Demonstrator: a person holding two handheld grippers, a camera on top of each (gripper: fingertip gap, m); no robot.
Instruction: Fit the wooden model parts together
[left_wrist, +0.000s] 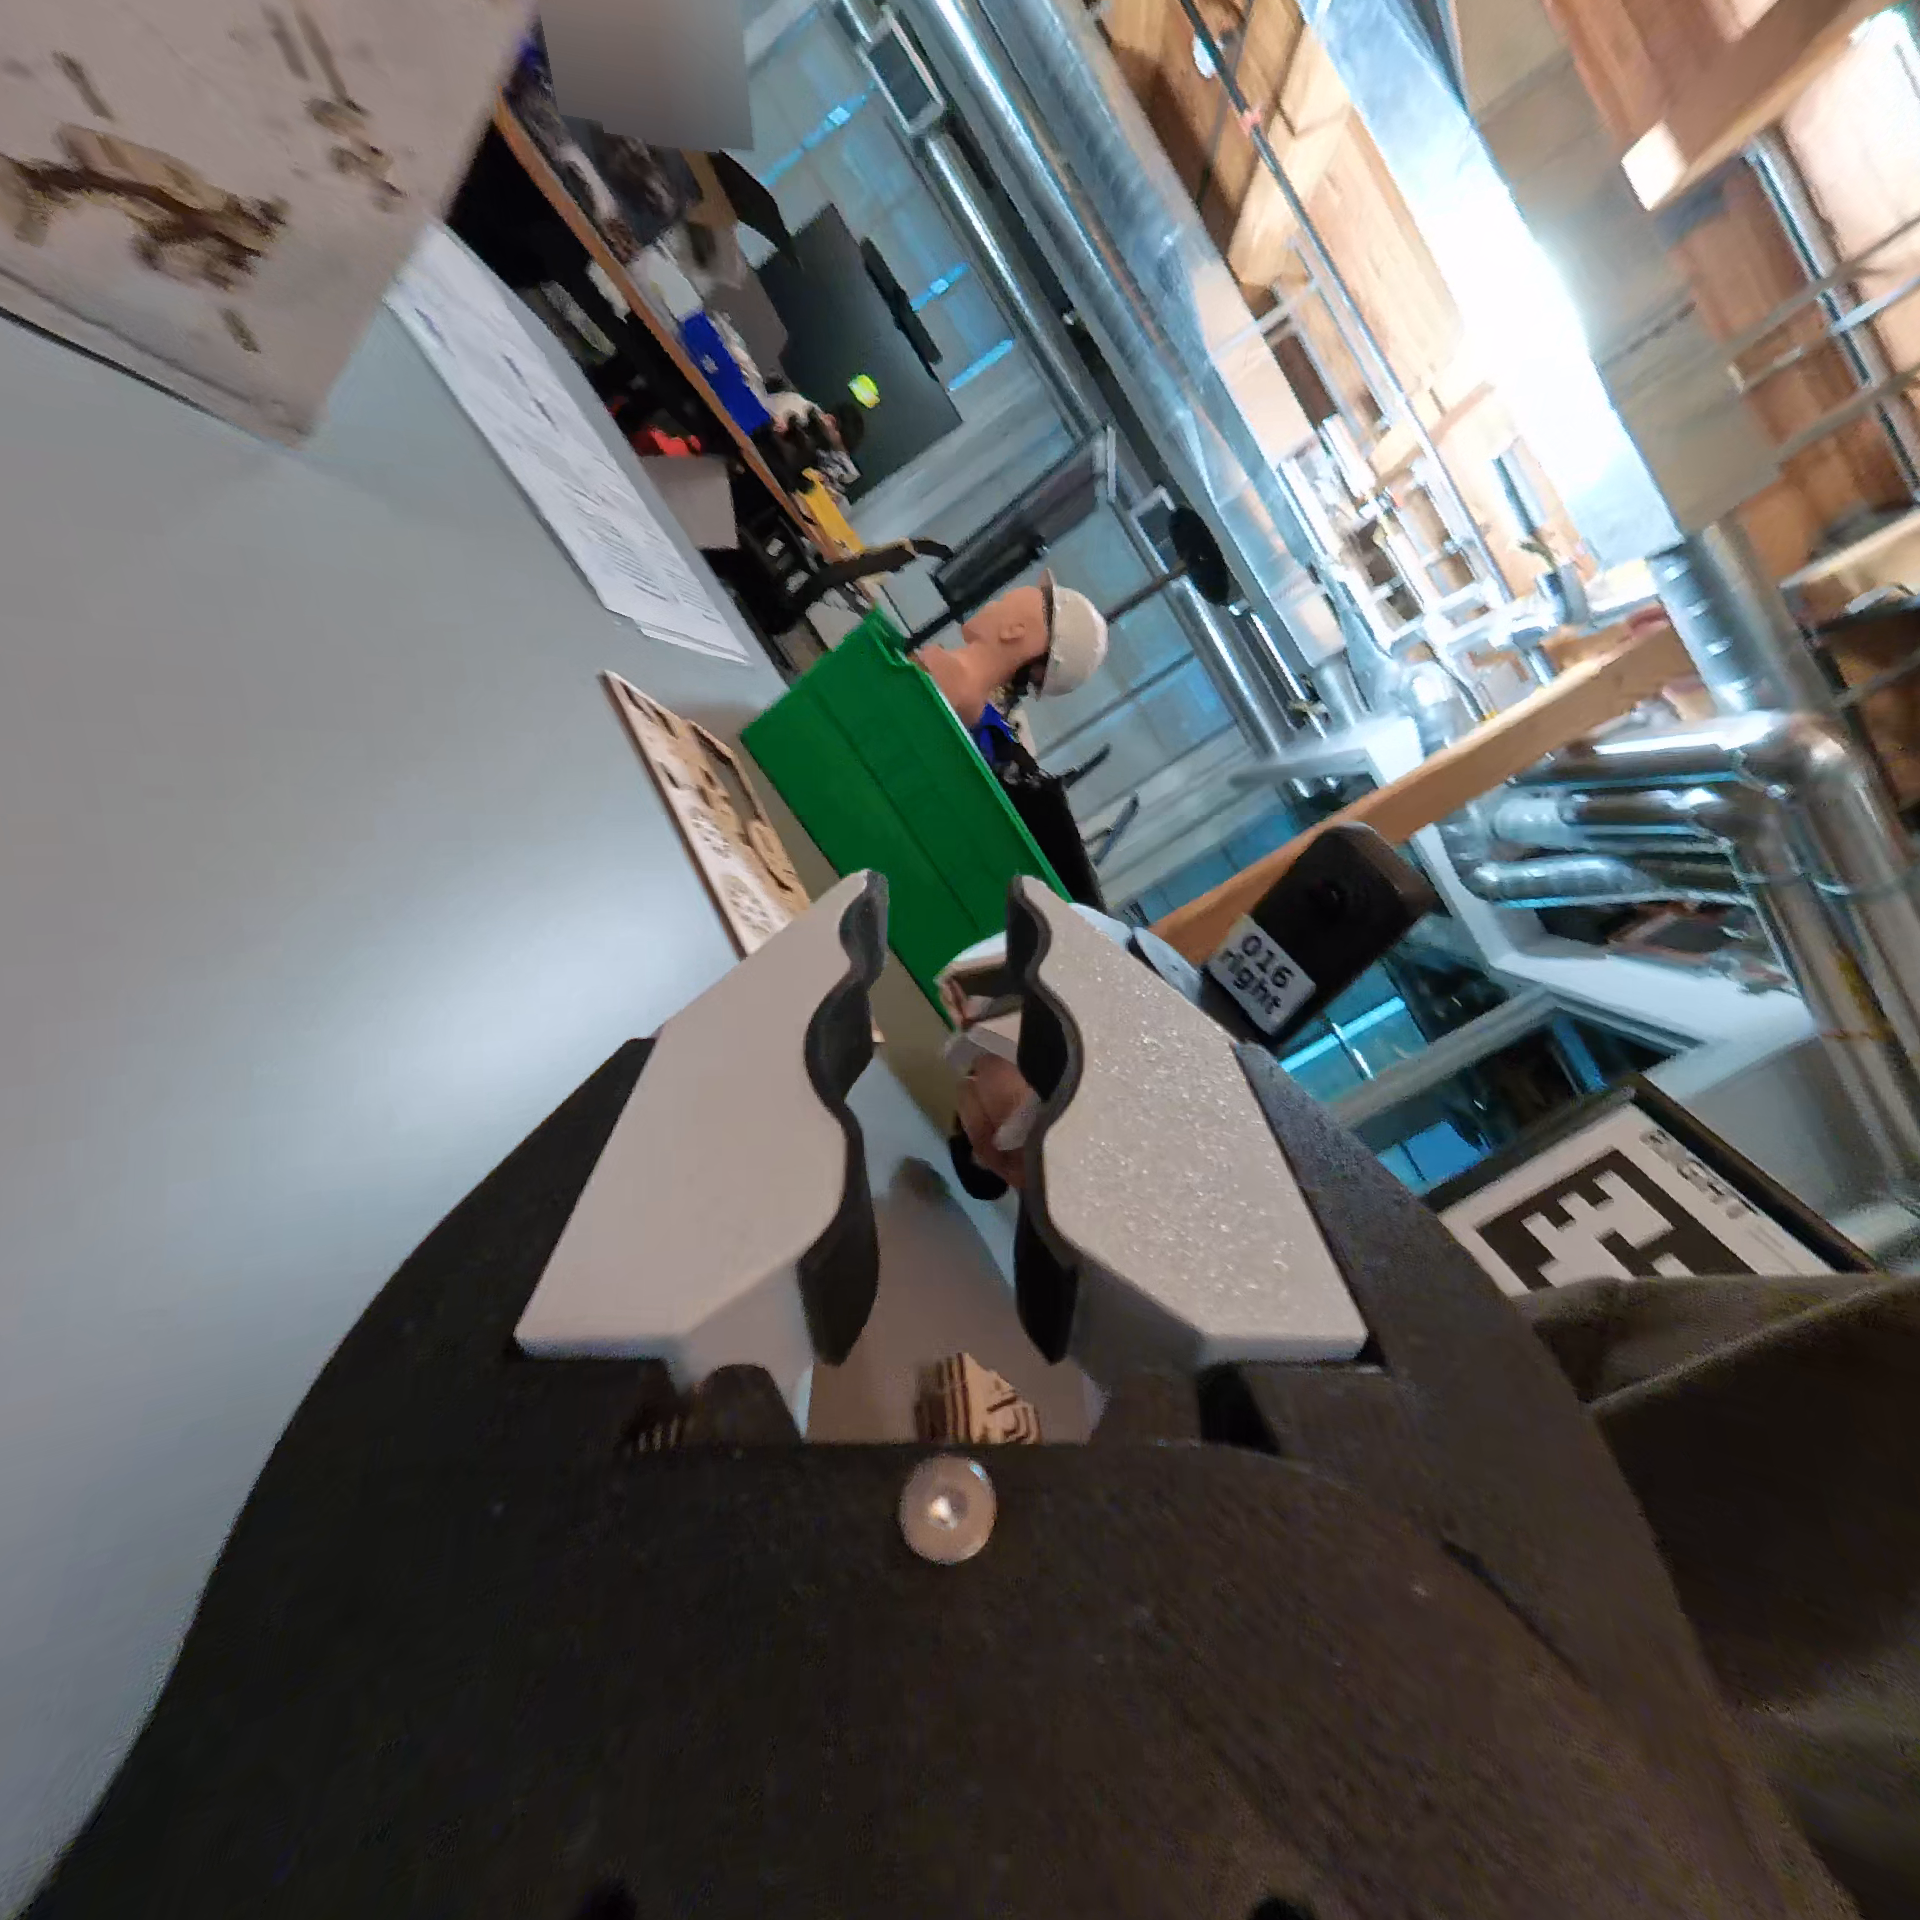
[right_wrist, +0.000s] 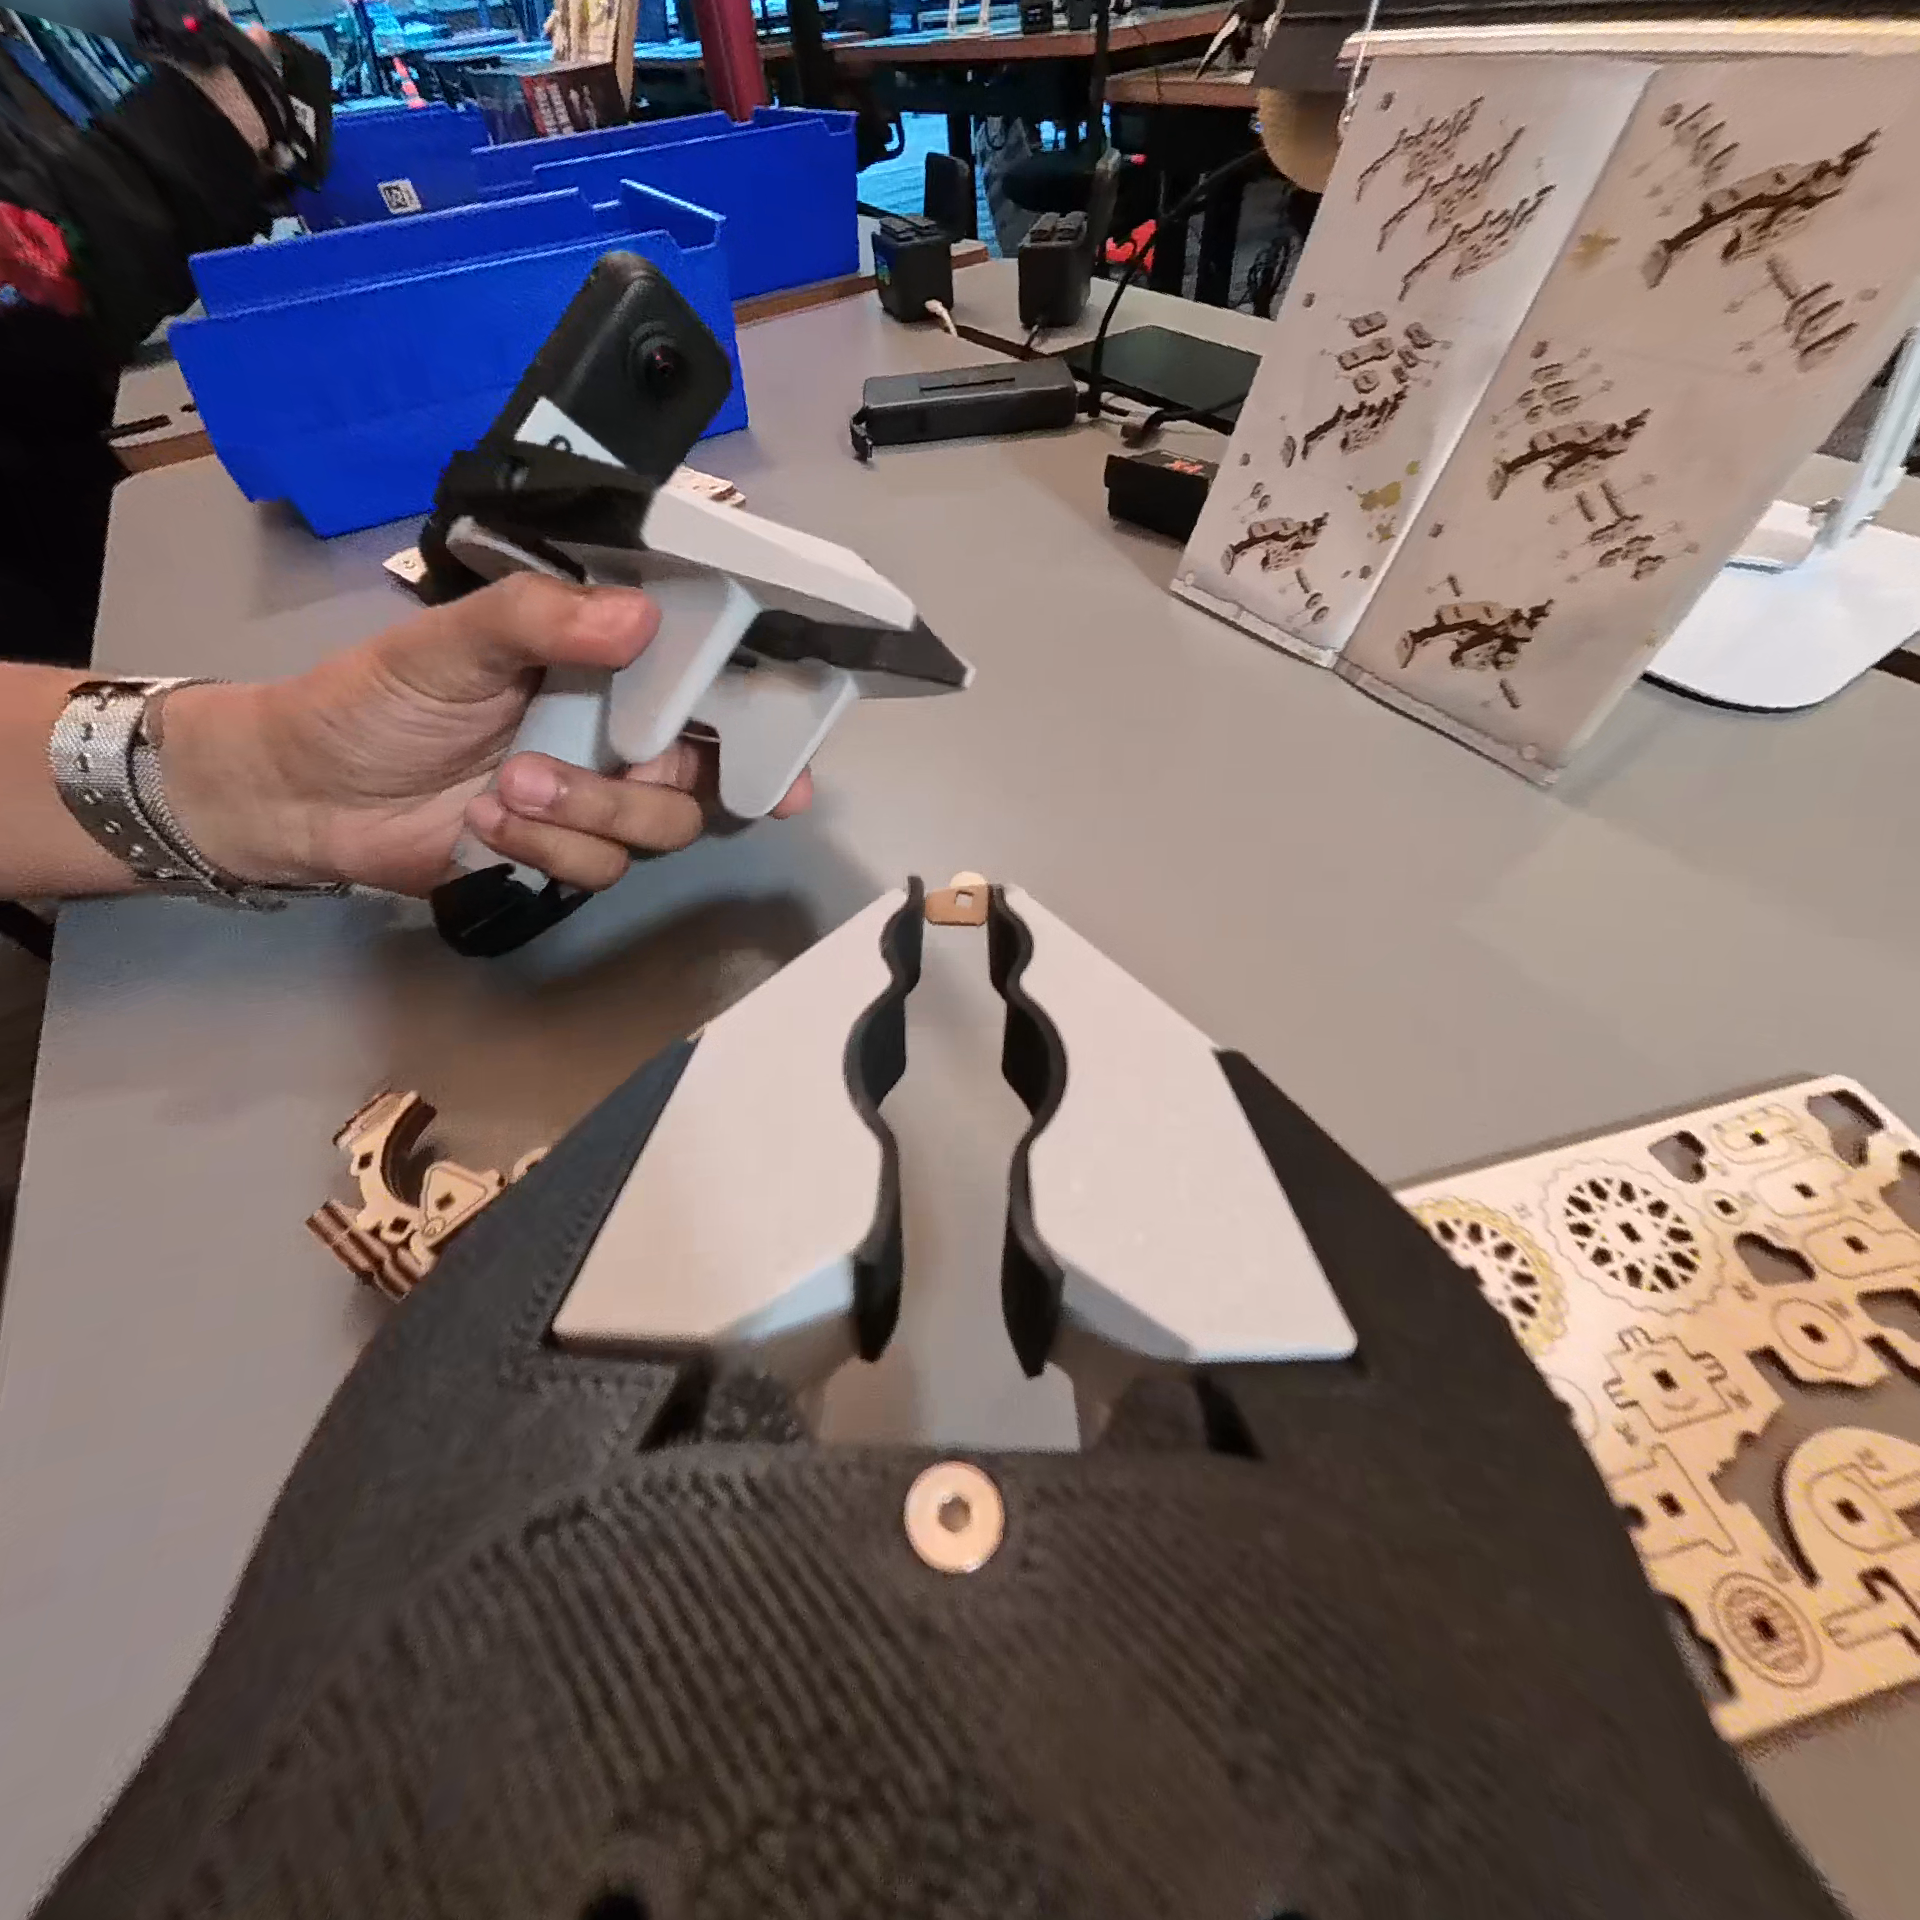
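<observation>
A: Bins first. Three blue plastic bins (right_wrist: 457, 343) stand at the far left of the grey table (right_wrist: 1247, 883), and from this angle I can't see what they hold. In the left wrist view a green bin (left_wrist: 894, 800) shows only its outer wall.

B: Right gripper (right_wrist: 958, 902) now: grey wedge fingers with wavy black pads (right_wrist: 883, 1049), pinched on a small tan wooden piece (right_wrist: 956, 906) right at the tips, held above the table.

A: The left gripper (left_wrist: 940, 904), tilted hard sideways in a hand (right_wrist: 416, 738), has a narrow gap between its fingers with nothing in it.

B: A layered plywood sub-assembly (right_wrist: 400, 1195) with a curved notch lies on the table at lower left. The flat laser-cut parts sheet (right_wrist: 1704, 1382), with lattice wheels and empty cut-outs, lies at lower right.

A: The folded instruction sheet (right_wrist: 1507, 395) stands upright at the back.
</observation>
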